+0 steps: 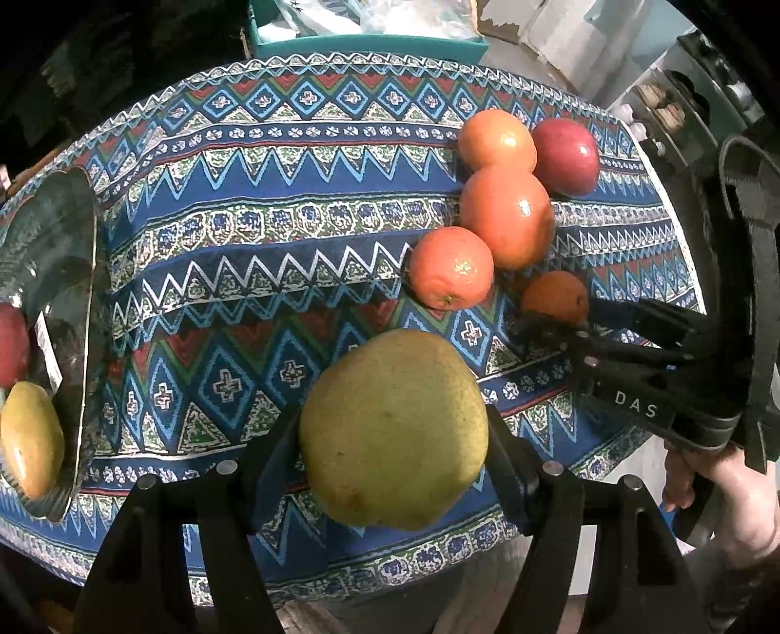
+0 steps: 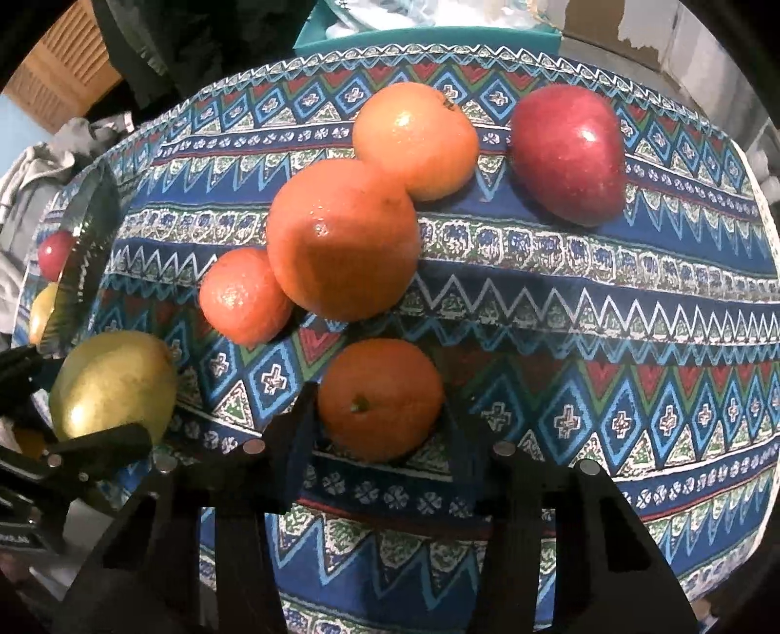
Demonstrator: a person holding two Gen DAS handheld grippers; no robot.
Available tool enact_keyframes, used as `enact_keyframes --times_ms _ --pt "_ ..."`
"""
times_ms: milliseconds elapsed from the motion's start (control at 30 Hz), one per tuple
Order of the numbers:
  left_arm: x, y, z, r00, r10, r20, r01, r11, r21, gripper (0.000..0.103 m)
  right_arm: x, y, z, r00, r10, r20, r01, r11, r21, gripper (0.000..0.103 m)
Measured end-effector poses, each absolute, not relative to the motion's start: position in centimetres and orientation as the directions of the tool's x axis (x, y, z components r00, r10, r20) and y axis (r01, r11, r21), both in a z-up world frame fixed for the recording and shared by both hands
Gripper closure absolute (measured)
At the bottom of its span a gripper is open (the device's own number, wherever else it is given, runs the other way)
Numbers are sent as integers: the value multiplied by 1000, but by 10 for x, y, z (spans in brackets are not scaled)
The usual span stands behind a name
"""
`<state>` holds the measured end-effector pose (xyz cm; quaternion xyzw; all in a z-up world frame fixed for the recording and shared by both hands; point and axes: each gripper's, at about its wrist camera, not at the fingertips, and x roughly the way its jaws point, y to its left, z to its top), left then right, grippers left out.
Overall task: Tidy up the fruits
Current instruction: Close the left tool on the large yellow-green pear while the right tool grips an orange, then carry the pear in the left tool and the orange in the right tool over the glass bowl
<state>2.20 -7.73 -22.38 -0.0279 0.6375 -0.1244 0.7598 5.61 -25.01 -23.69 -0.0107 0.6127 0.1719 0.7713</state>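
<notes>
My left gripper (image 1: 392, 420) is shut on a big yellow-green pear (image 1: 394, 429), held above the patterned tablecloth (image 1: 273, 205). My right gripper (image 2: 378, 405) is shut on a small orange (image 2: 380, 397) that rests on the cloth; in the left wrist view the same orange (image 1: 555, 296) shows at the right gripper (image 1: 560, 317). Behind it lie a mandarin (image 2: 243, 295), two larger oranges (image 2: 341, 239) (image 2: 414, 141) and a red apple (image 2: 568, 156). A glass bowl (image 1: 73, 273) at the left holds a red apple (image 1: 12, 341) and a yellow fruit (image 1: 29, 439).
A teal box (image 1: 365, 44) with papers stands past the table's far edge. A person's hand (image 1: 721, 487) grips the right tool's handle. The round table's rim curves close below both grippers. Grey cloth (image 2: 44, 166) lies off the table's left side.
</notes>
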Motion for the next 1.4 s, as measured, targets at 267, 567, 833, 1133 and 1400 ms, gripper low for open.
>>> enact_keyframes --times_ms 267,567,833,1133,1400 --pt "21 -71 -213 180 -232 -956 151 967 -206 30 51 -252 -215 262 221 -939 -297 945 139 56" --pt "14 -59 -189 232 -229 -946 157 968 -196 30 44 -253 -171 353 250 -901 -311 940 139 57" --pt "10 -42 -165 287 -237 -928 128 970 -208 30 41 -234 -139 409 285 -867 -345 928 142 57" --pt "7 -26 -146 349 -216 -912 100 976 -193 30 38 -206 -105 447 355 -821 -397 901 173 57" --pt "8 -1 -128 411 -186 -892 59 982 -178 30 38 -185 -88 464 392 -795 -427 885 187 57"
